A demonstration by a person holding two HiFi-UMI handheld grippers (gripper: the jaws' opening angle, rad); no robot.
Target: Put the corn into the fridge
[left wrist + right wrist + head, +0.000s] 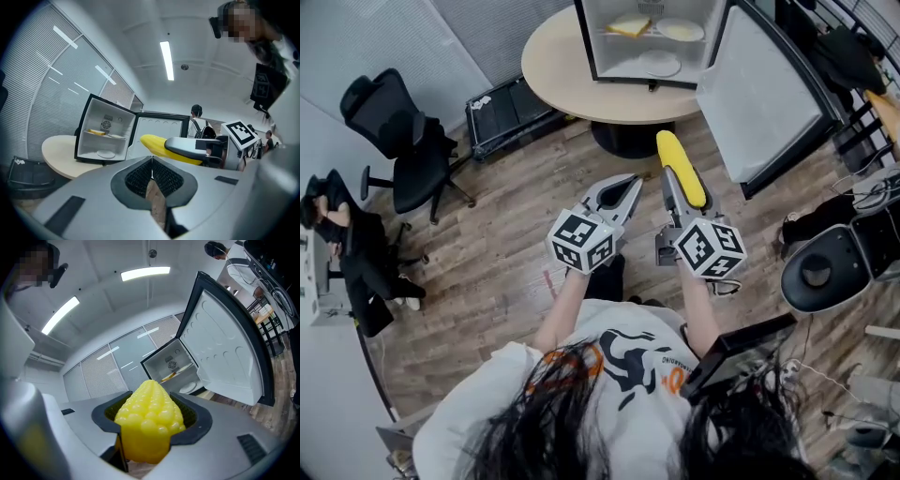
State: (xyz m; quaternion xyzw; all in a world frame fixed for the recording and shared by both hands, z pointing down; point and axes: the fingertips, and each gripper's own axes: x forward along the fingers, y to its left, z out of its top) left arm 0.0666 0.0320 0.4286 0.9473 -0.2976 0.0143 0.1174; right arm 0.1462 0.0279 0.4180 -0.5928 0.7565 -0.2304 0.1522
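My right gripper [667, 161] is shut on a yellow corn cob [681, 168], which points toward the fridge [649, 42]. In the right gripper view the corn [150, 420] fills the jaws and the fridge [171, 366] stands beyond with its door [229, 348] swung wide. The left gripper [628, 186] is shut with nothing in it, just left of the corn. The left gripper view shows its jaws [151, 161] pressed together, the corn [161, 147] to the right and the open fridge [104, 133] ahead. Plates [659, 63] and a yellow item [628, 25] lie on the fridge shelves.
The fridge sits on a round beige table [562, 75] with a dark pedestal [628, 139]. Its white door [764, 94] hangs open to the right. A black office chair [398, 141] stands left, a black case [511, 111] near the table, a round stool [820, 272] right. A person [347, 244] sits far left.
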